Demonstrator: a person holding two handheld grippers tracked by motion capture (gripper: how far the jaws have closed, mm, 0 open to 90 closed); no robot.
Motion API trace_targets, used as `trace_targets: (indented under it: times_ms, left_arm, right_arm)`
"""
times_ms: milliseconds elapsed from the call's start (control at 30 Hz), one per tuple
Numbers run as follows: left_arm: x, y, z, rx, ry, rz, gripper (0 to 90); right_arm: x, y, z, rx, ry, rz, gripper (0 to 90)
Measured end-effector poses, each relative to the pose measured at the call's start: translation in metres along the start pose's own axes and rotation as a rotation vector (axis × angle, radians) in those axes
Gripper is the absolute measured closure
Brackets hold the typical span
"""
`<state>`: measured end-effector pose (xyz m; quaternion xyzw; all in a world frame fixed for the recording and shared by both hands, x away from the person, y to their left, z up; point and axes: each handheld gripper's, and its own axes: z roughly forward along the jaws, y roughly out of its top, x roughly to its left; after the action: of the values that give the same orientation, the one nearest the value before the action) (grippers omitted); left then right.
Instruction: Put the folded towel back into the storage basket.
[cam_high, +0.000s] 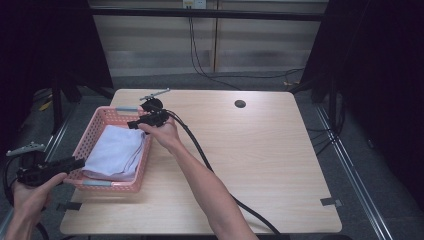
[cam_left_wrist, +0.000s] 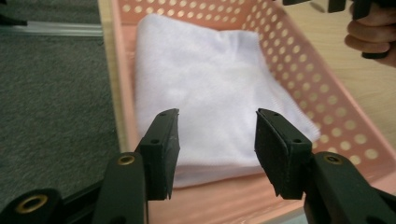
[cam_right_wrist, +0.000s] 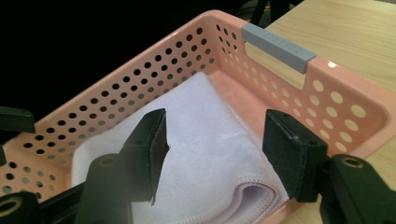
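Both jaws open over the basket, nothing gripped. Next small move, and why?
Probably lower the right hand-held gripper onto the folded towel's near fold. Its jaws are open and straddle the cloth, which lies loose in the pink basket; the left hand-held gripper sits open at the other end.

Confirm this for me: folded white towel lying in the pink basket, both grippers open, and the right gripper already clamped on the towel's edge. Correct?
Not quite. The right gripper is not clamped: the right gripper view shows its jaws apart above the folded white towel. The rest holds: towel in the pink basket, left gripper open.
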<state>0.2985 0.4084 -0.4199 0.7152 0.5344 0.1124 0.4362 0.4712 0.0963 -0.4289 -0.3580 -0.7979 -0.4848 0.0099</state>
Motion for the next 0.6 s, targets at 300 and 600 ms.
trace_targets:
  times_ms: [300,600]
  left_arm:
    - [-0.026,0.008,0.011,-0.006,-0.038,0.037,50.4]
    - [-0.068,0.014,0.026,0.002,-0.078,0.119,46.7]
  right_arm:
    - [-0.005,0.001,-0.024,-0.011,0.034,-0.065,42.5]
    - [-0.014,-0.008,-0.070,-0.035,0.052,-0.101,42.6]
